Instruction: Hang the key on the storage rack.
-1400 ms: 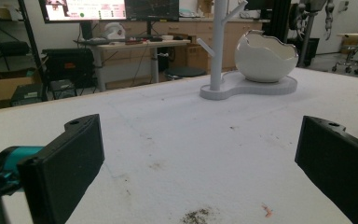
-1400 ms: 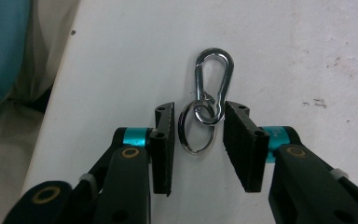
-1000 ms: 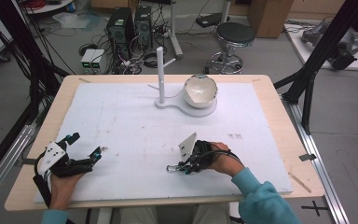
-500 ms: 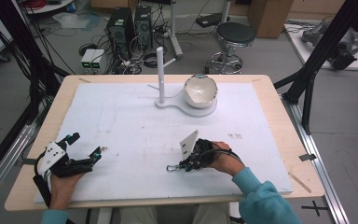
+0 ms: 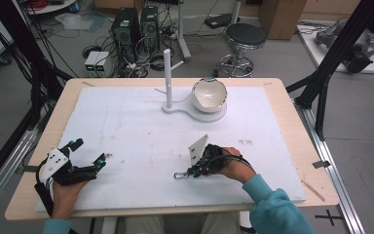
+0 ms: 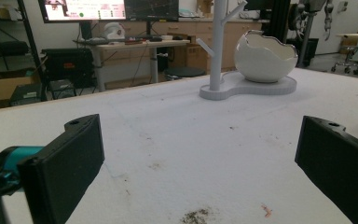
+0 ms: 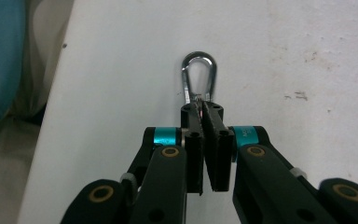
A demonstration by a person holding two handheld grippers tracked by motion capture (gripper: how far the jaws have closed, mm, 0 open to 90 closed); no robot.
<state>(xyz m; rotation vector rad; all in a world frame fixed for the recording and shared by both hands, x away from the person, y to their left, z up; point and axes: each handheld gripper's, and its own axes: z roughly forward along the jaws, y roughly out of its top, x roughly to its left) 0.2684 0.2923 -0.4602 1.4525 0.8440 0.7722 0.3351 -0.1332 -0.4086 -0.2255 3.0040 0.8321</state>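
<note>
Right tool (image 5: 191, 171) is sitting low near the front edge of the worktop (image 5: 282, 105), its jaws pinched together on a silver carabiner (image 7: 199, 77). From the right gripper view, that clip is sticking straight out past the jaw tips, its rounded loop lying over the white foam mat (image 5: 136, 131), and only its near end is being gripped. From the high view, the carabiner (image 5: 179, 175) is pointing toward the person's left, well apart from everything else on the mat. A teal sleeve (image 5: 272, 207) is coming in behind the right hand (image 5: 233, 163).

Over on the other side, the left tool (image 5: 85, 158) is resting at the front left corner of the mat, jaws spread wide with nothing between them; the left gripper view is showing bare, slightly smudged foam between the two black pads (image 6: 70, 163).

Far across the mat, a white stand (image 5: 168, 73) with short pegs is rising from a flat white base (image 5: 214, 116), and a white eggshell-shaped bowl (image 5: 209, 94) is sitting on that base just beside the post.
</note>
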